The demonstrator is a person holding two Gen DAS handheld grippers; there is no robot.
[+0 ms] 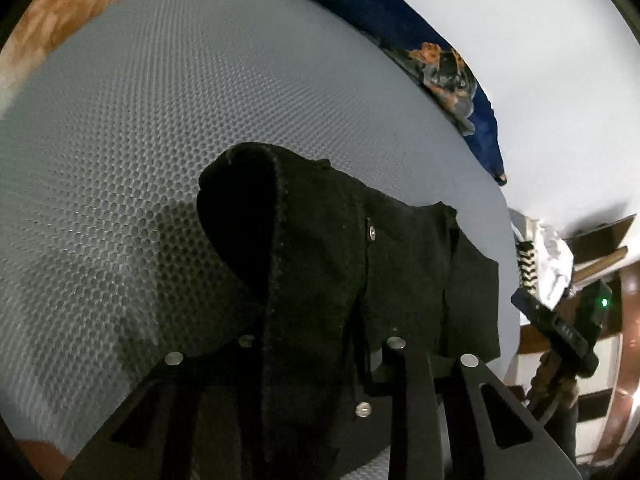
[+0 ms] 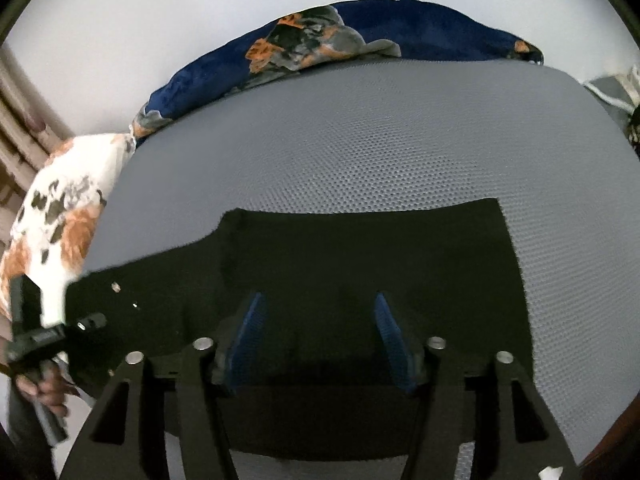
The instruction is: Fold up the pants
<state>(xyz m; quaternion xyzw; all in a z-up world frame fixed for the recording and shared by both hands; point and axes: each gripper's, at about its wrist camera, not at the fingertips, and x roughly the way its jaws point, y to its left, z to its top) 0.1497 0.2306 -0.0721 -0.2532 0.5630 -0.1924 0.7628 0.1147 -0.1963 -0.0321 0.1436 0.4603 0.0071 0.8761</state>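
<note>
At the far left of the right wrist view, a person's hand (image 2: 44, 392) holds the left tongs (image 2: 86, 322) beside a white and orange floral cloth (image 2: 60, 208). One end of the black pants (image 2: 360, 248) stretches up to those tongs, raised off the grey mesh mat (image 2: 360, 140). In the left wrist view the same fabric bunches up in a dark hump with small metal rivets. It rises from between the two arms and hides the fingertips, and the tongs look clamped on the pants.

Toward the middle, the rest of the pants lies flat on the mat as a broad dark rectangle. The right tongs (image 2: 320, 320) hang over it with their blue pads (image 2: 250, 332) well apart and nothing pinched between them.

Behind, a dark blue blanket (image 2: 400, 28) with orange flowers runs along the mat's far edge. To the right of the pants the mat is bare.
</note>
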